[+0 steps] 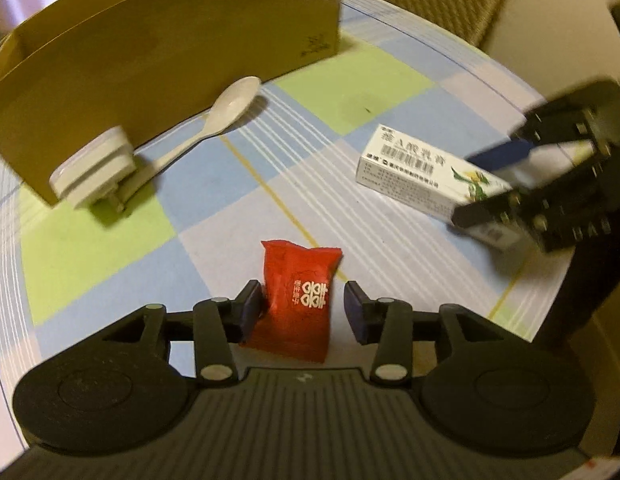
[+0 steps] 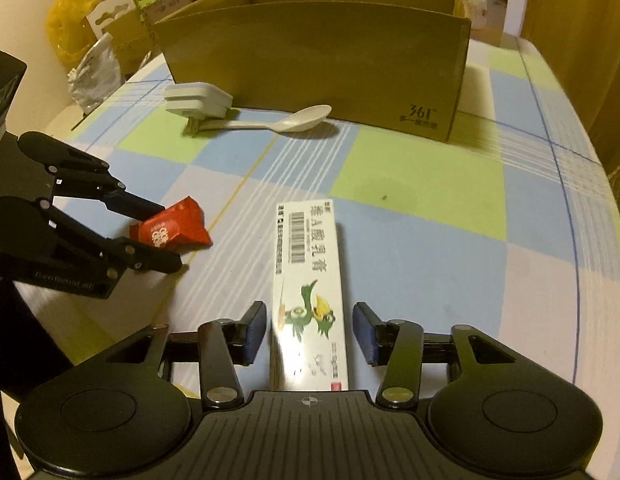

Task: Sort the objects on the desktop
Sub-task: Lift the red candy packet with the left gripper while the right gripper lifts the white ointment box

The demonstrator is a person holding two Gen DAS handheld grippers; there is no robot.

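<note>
A red snack packet lies on the checked tablecloth between the fingers of my left gripper, which is open; the left pad touches the packet and the right pad stands clear of it. The right wrist view shows the same packet inside the left gripper. A long white medicine box with a green bird print lies flat between the fingers of my right gripper, open, with small gaps on both sides. In the left wrist view the right gripper straddles the box.
An open brown cardboard box stands at the back of the table. A white spoon and a white plug adapter lie against its front wall. Bags and packaging sit off the table's left edge.
</note>
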